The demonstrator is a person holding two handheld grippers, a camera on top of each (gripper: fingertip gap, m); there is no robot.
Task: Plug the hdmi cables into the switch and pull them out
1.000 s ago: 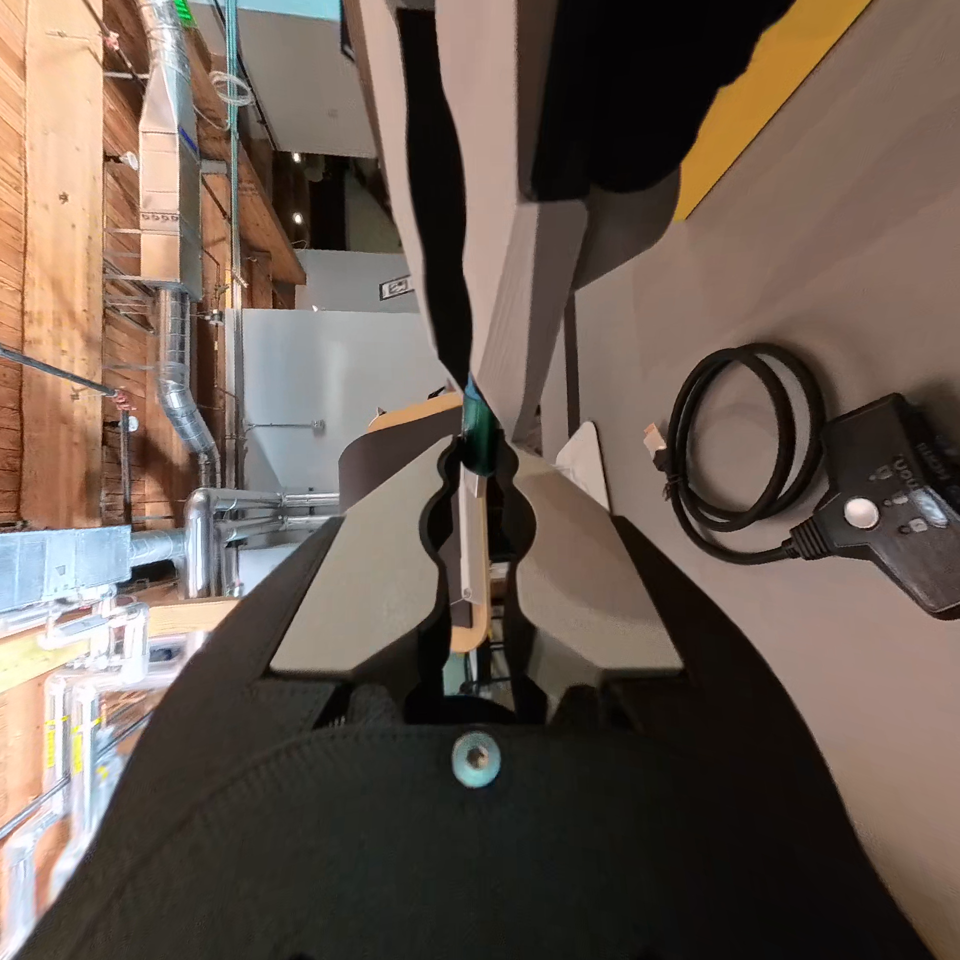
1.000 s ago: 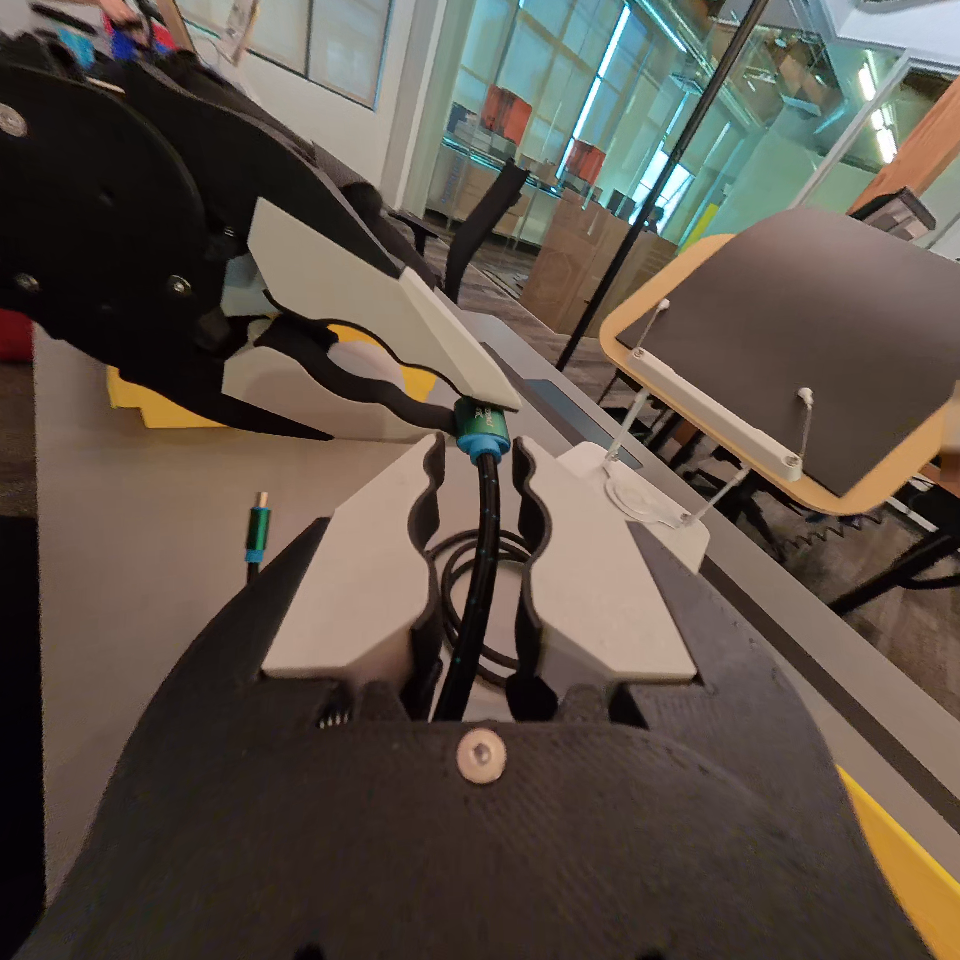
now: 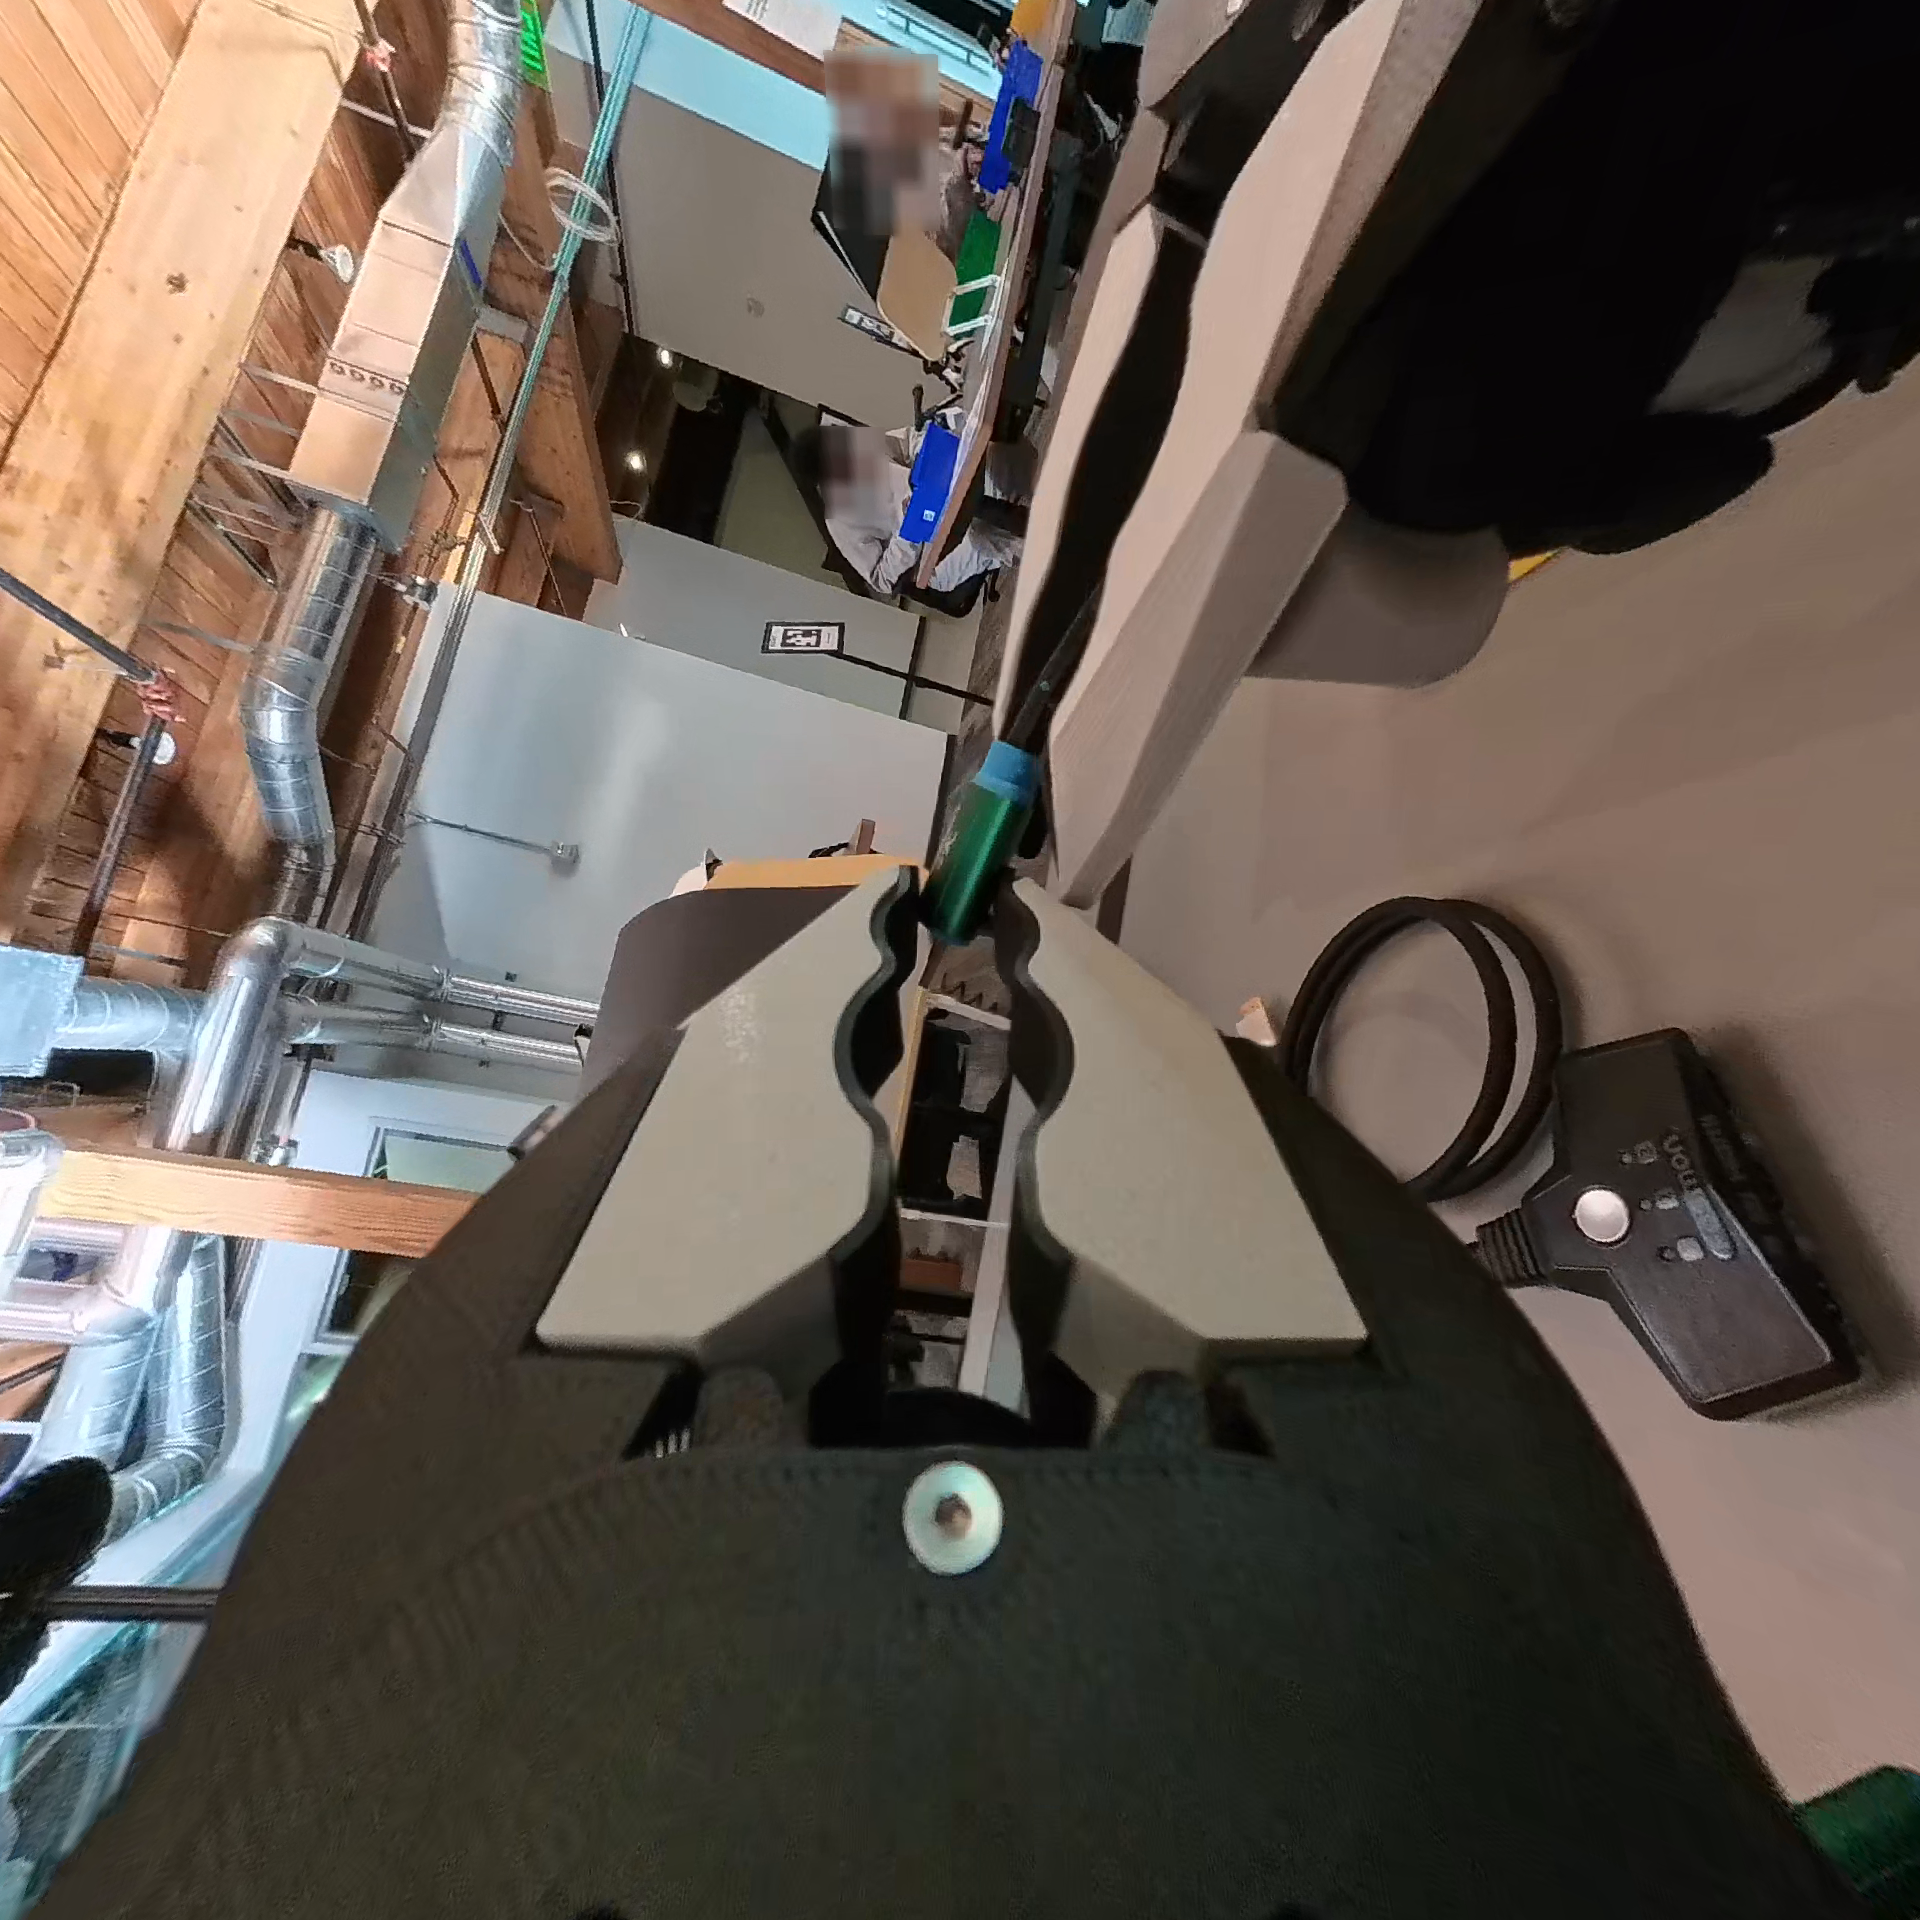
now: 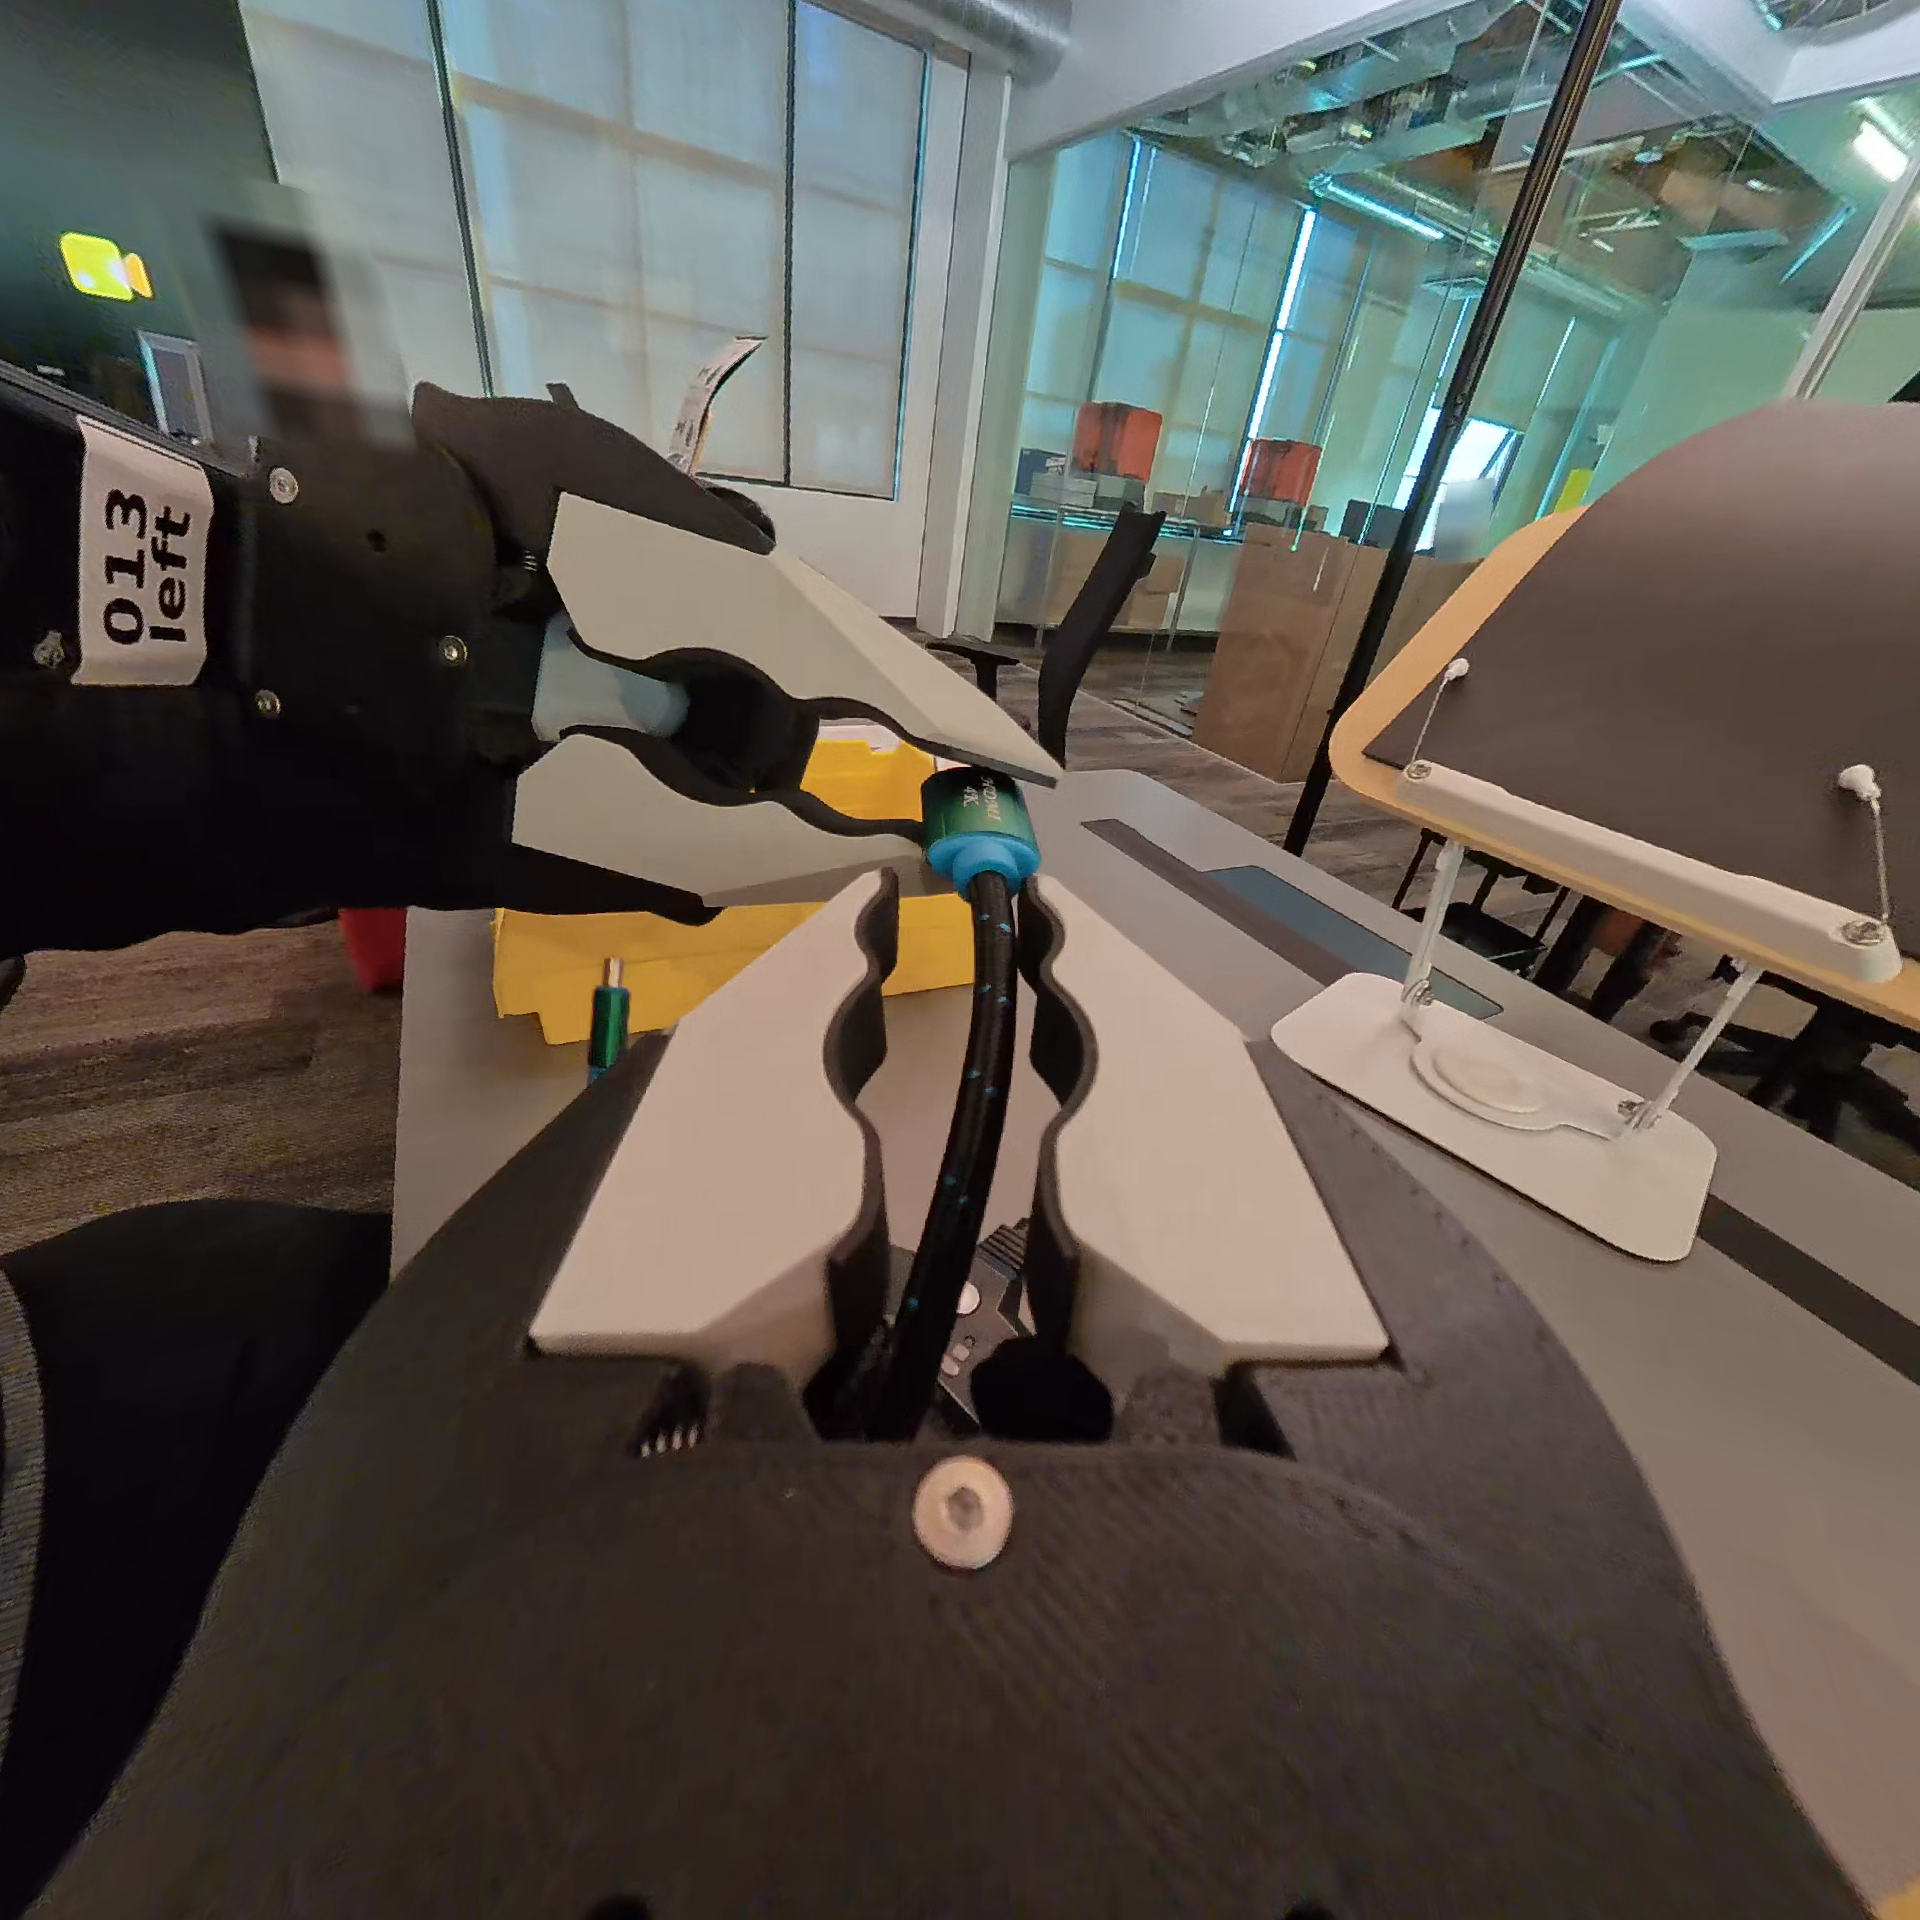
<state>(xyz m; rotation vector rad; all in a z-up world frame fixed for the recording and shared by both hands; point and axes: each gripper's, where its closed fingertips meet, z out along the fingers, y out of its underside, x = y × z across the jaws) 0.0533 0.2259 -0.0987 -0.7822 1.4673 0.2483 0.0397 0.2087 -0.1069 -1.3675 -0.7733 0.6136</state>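
Both grippers' wavy rubber-lined jaws pinch 1 braided cable (image 4: 987,1049) by its green metallic plug (image 4: 975,812).

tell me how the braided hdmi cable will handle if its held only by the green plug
Probably floppy: the braided cable curves and hangs below the green plug. The plug looks rigid and smooth, so it may twist at the left tool tips.

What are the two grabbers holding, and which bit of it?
Both hold one HDMI cable. The left gripper pinches its green plug at the fingertips. The right gripper pinches the black cord just below the plug's blue collar.
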